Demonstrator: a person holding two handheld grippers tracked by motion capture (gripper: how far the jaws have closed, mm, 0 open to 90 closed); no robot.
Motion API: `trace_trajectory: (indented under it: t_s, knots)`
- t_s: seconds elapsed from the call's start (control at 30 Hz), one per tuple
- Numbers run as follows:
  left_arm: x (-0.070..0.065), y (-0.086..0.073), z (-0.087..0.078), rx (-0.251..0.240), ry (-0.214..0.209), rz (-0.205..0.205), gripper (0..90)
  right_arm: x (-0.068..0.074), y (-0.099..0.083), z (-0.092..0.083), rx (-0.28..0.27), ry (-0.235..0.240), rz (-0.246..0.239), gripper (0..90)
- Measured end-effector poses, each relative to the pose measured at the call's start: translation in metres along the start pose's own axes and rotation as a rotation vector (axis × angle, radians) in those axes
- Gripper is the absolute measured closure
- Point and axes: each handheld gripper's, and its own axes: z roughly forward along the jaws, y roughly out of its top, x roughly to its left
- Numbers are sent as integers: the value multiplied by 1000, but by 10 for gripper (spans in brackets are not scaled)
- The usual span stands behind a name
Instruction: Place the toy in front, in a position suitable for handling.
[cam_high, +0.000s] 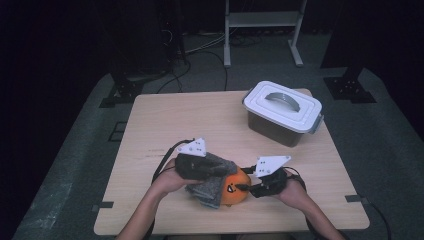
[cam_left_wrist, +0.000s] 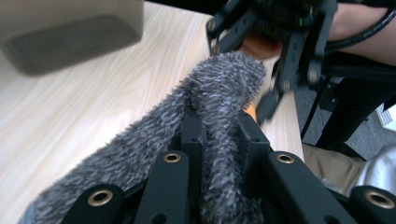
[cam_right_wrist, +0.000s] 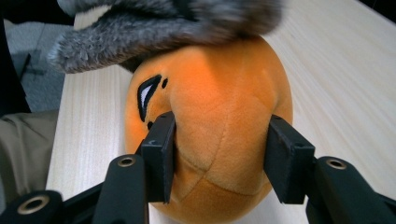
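- We see the table (cam_high: 165, 120) as a pale wooden top on a grey floor, with the person's forearms coming in at its near edge.
- At the far right of it stands the box (cam_high: 282, 112), white lid with a grey handle shut on a grey body, well apart from the hands.
- Near the front edge, between the two hands, lies the cloth (cam_high: 212, 180) — grey and shaggy, draped over the left and top of the plush.
- Just under it sits the plush (cam_high: 235, 189), an orange round toy with a black stitched face, resting on the wood; in the right gripper view (cam_right_wrist: 219, 121) its face is turned to the left and the fur lies across its top.
- Our left gripper (cam_high: 202, 167) is clamped on the cloth; in the left gripper view (cam_left_wrist: 219, 135) a fold of fur is pinched tight between the black jaws.
- Our right gripper (cam_high: 245, 187) reaches the plush from the right; in its own view (cam_right_wrist: 219, 158) the jaws straddle the orange body — the left pad dents the fabric and the right one presses its side, so we read it as gripping the plush.
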Motion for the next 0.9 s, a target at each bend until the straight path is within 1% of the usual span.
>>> trace_trajectory:
  t_s: [0.03, 0.07, 0.1, 0.13, 0.17, 0.2, 0.3, 0.33, 0.37, 0.43, 0.5, 0.53, 0.57, 0.67, 0.77, 0.8, 0.83, 0.9]
  knots:
    - [-3, 10, 6, 17, -10, 28, 764, 1, 1, 1, -1, -2, -11, 486]
    - [-4, 14, 8, 25, -15, 37, 764, 3, 2, 2, -1, 1, -19, 486]
    - [-4, 14, 8, 25, -15, 37, 764, 3, 2, 2, -1, 1, -19, 486]
    - [-5, 17, 12, 37, -19, 48, 764, 4, 2, 3, -1, 2, -23, 487]
    - [-6, 19, 14, 55, -12, 59, 764, 5, 2, 3, -3, 3, -33, 491]
    - [-4, 17, 16, 69, -8, 51, 765, 5, 0, 2, 0, 5, -32, 506]
    - [-1, 10, 12, 61, -2, 26, 765, 3, -3, 1, -8, 15, -21, 517]
    - [-1, 10, 12, 61, -2, 26, 766, 3, -3, 1, -8, 15, -21, 517]
    - [0, 6, 10, 54, -2, 14, 766, 3, -4, 0, -9, 18, -21, 519]
    - [2, 1, 5, 58, 6, 5, 766, 2, -5, 0, -13, 16, -27, 520]
    - [3, -3, -1, 67, 21, -3, 766, 3, -4, 0, -5, 11, -42, 521]
    - [3, -3, -1, 67, 21, -3, 766, 3, -4, 0, -5, 11, -42, 521]
    - [4, -5, -3, 72, 30, -2, 766, 3, -4, 0, -5, 9, -46, 521]
    - [6, -8, -9, 78, 45, -12, 766, 4, -1, 0, -5, 1, -55, 521]
    - [6, -6, -10, 70, 49, -7, 766, 5, 0, 1, -5, -7, -61, 521]
    - [5, -2, -9, 65, 46, 5, 766, 7, 2, 2, -4, -15, -63, 522]
    - [5, -2, -9, 65, 46, 5, 766, 7, 2, 2, -4, -15, -63, 522]
    - [2, 5, -5, 46, 27, 14, 766, 8, 4, 1, -9, -19, -72, 523]
